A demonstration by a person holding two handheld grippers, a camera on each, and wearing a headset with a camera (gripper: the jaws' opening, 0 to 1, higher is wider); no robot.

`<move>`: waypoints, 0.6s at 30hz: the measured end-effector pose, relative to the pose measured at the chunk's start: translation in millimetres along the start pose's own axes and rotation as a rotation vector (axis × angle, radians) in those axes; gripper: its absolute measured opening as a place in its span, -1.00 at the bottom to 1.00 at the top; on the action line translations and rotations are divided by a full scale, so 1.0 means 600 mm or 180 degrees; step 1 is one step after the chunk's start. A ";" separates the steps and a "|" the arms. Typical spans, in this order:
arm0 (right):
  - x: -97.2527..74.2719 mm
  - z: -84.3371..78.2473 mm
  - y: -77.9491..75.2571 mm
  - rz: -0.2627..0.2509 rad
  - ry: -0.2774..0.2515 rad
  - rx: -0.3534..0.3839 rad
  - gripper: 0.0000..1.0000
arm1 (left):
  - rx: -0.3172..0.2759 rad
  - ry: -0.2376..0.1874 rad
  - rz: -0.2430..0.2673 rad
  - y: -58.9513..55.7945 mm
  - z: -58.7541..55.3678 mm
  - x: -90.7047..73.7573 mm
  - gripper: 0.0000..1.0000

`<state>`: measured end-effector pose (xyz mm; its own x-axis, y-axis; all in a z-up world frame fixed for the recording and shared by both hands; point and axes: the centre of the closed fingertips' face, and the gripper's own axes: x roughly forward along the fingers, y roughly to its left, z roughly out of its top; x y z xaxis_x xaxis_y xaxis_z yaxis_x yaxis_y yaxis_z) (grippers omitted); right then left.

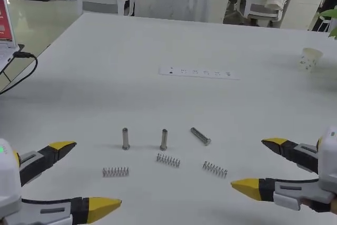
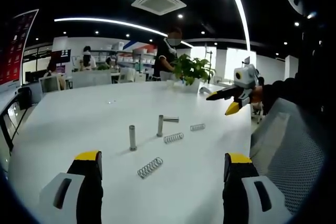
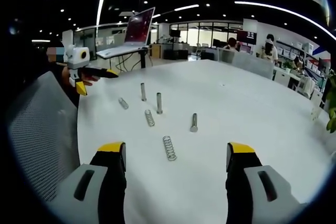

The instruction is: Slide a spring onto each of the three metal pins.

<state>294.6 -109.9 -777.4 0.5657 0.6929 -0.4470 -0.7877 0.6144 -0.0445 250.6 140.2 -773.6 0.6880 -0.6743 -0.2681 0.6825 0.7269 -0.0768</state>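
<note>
A wide white table (image 1: pixel 158 40) in an open-plan office carries a power strip (image 1: pixel 198 72) and a paper cup (image 1: pixel 310 59). A grey chair (image 1: pixel 168 3) stands at its far edge. Strip lights (image 2: pixel 237 6) and a ceiling air vent (image 2: pixel 158 1) run overhead, with a potted plant (image 2: pixel 191 69) nearby.

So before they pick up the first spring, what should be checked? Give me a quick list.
1. Left gripper open and empty: ok.
2. Right gripper open and empty: ok.
3. Left spring, middle spring and right spring lying free on the table, none on a pin: ok.
4. Left pin and middle pin standing upright: ok.
5. Right pin upright: not ok, it lies on its side.
6. Spring ends undamaged: cannot tell, too small to see.
</note>
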 end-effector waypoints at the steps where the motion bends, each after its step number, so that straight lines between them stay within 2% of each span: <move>1: 0.001 0.002 -0.002 -0.0002 -0.0006 -0.0010 0.57 | 0.0002 -0.0001 0.0000 0.000 0.000 0.000 0.87; 18: 0.029 0.034 -0.022 0.0070 0.0065 -0.0204 0.52 | 0.0009 0.0005 0.0027 -0.001 0.000 -0.005 0.86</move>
<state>319.7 -98.5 -766.5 0.5435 0.6977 -0.4666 -0.8143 0.5733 -0.0913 248.0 142.0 -772.9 0.6934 -0.6680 -0.2703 0.6773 0.7322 -0.0718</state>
